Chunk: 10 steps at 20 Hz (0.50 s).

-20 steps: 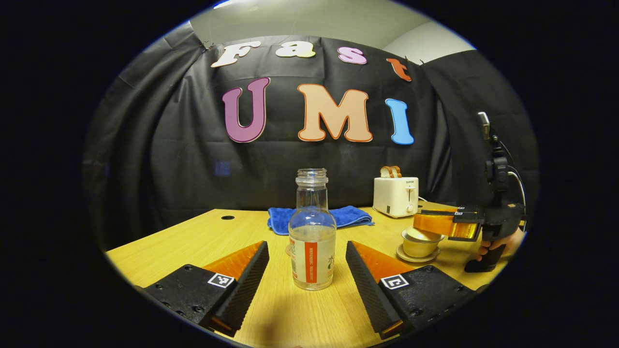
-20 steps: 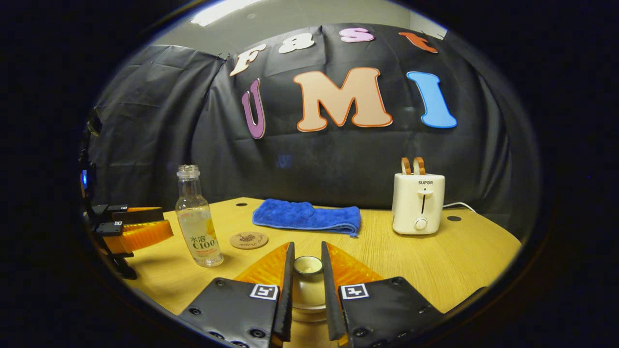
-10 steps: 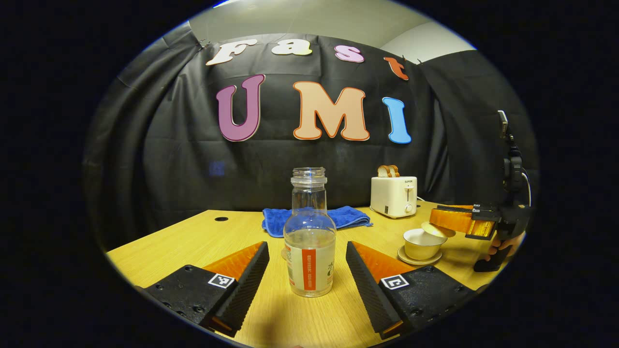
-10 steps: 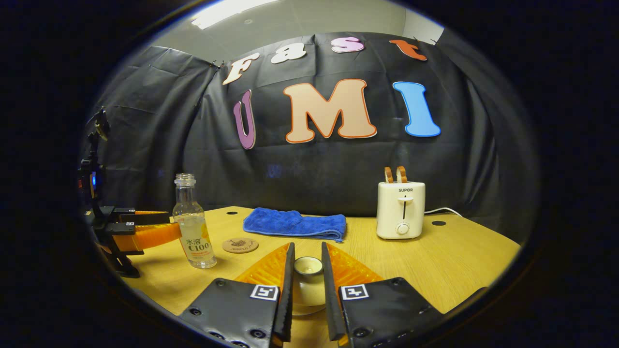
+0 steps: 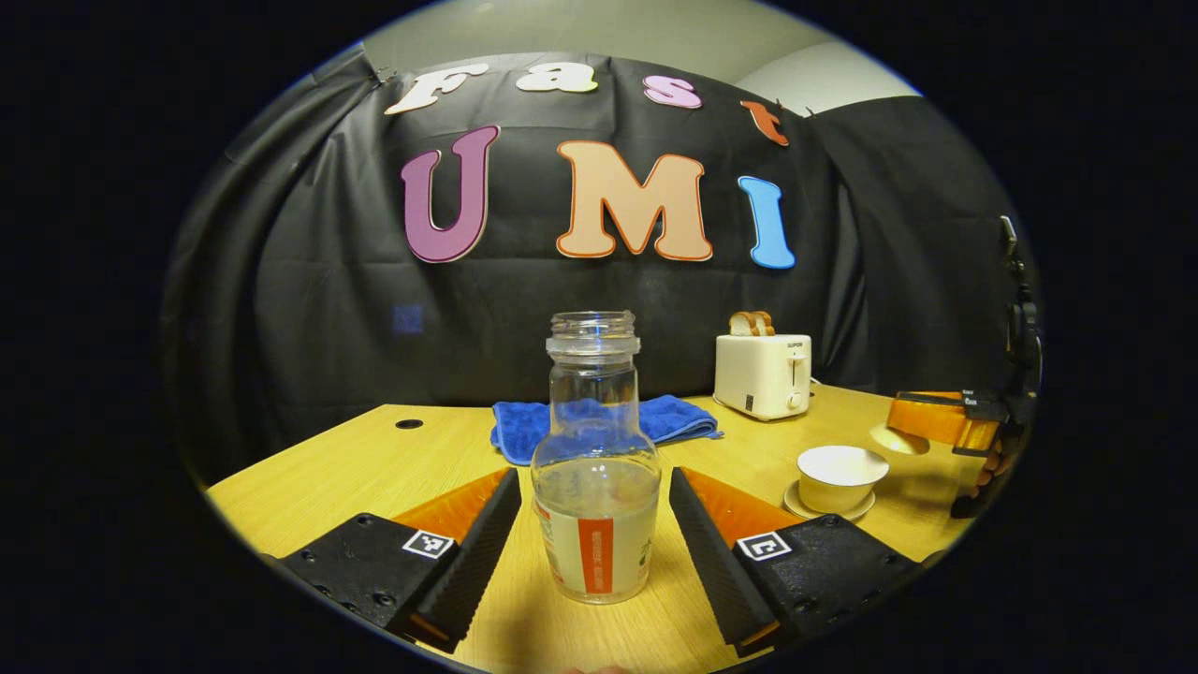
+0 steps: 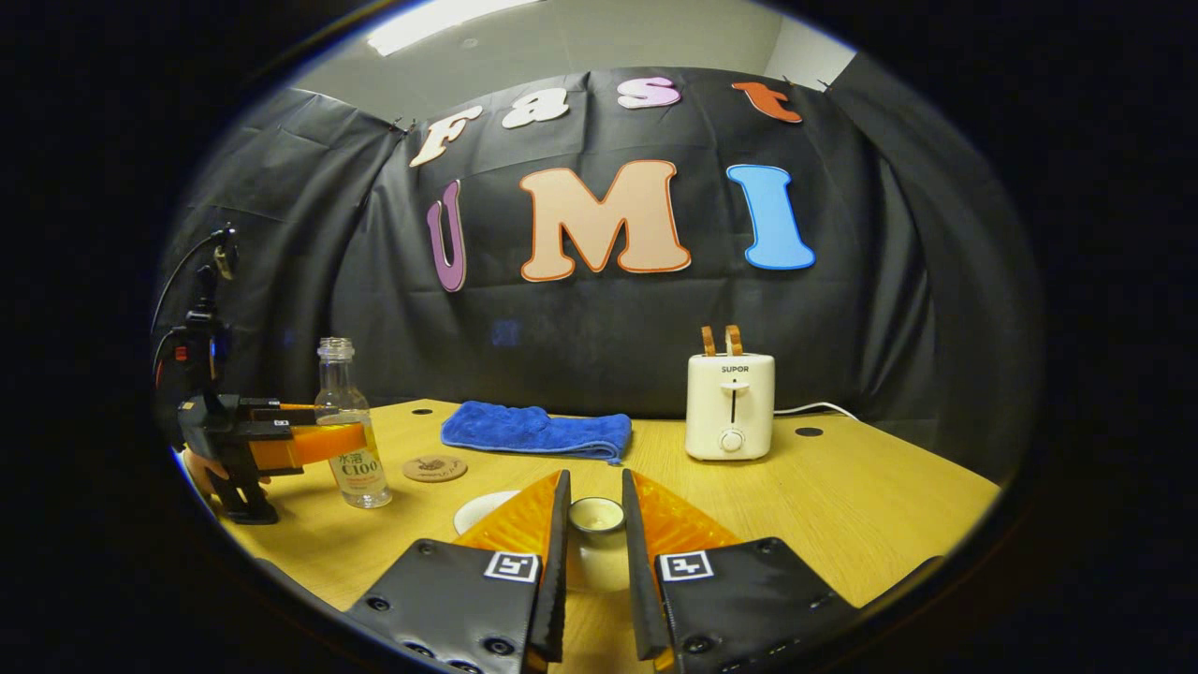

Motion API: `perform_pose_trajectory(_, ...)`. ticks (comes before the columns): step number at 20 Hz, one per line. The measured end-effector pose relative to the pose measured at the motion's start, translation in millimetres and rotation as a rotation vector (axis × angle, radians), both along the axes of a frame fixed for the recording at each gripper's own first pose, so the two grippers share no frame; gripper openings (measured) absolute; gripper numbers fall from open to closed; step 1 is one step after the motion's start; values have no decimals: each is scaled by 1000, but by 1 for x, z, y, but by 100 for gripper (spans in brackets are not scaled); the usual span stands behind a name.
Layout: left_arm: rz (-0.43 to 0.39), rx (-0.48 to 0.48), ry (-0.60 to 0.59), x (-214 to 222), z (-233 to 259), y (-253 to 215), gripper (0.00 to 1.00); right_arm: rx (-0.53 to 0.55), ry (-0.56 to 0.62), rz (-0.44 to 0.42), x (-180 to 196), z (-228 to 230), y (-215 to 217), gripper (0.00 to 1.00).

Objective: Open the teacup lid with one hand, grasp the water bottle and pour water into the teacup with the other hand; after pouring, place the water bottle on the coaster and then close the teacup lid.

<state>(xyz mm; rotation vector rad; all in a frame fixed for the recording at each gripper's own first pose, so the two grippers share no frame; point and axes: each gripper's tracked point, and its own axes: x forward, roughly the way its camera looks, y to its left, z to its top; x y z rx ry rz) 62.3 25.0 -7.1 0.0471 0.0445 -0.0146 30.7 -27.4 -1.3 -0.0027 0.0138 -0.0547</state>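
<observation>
Two grippers were over a wooden counter point(image 5: 356, 459). The left gripper point(image 5: 595, 552) had its fingers spread wide on both sides of the water bottle point(image 5: 595, 468), with a gap on each side, so they did not press on it. In the right gripper view this gripper point(image 6: 314, 438) reached in from the left with the bottle point(image 6: 348, 426) between its fingers, and part of a hand showed under its handle. The bottle stood upright on the counter, had no cap, and was filled to about a third. A round coaster point(image 6: 435, 467) lay flat just to the right of the bottle in that view, near a folded blue towel point(image 6: 535, 431).

The right gripper point(image 6: 596, 534) held the teacup lid point(image 6: 596, 514) by its knob, and its fingers were clamped closely on it. In the left gripper view this gripper point(image 5: 913, 431) was at the far right and held the lid point(image 5: 897, 440) in the air, to the right of the cup and apart from it. The teacup point(image 5: 840, 464) stood uncovered on its saucer point(image 5: 800, 508) on the counter. In the right gripper view a pale rim point(image 6: 482, 510) showed beside the left finger; I could not tell if it was the cup or the saucer.

A white toaster point(image 6: 730, 404) with two slices of bread in it stood at the back of the counter.
</observation>
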Motion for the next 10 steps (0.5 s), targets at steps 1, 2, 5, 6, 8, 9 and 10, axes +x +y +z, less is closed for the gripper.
perform_pose_trajectory(1, -7, 2, 15, 3, -2, -1, 91, -1, 0, -4, -1, 0, -2, 32)
perform_pose_trajectory(2, -14, 4, 35, 5, -6, -2, 94, 0, 0, -8, -2, 0, -5, 33)
perform_pose_trajectory(5, -22, 14, 79, 11, -12, -3, 92, 0, 1, -14, -3, 0, -12, 32)
perform_pose_trajectory(6, -20, 16, 94, 13, -15, -2, 82, -1, 1, -17, -4, 0, -14, 32)
perform_pose_trajectory(8, -29, 19, 109, 14, -17, -3, 75, 0, 2, -22, -4, 0, -18, 32)
perform_pose_trajectory(9, -31, 19, 113, 14, -18, -4, 74, 0, 1, -20, -5, 0, -18, 32)
perform_pose_trajectory(10, -33, 21, 111, 14, -17, -4, 73, 0, 2, -19, -5, 1, -18, 33)
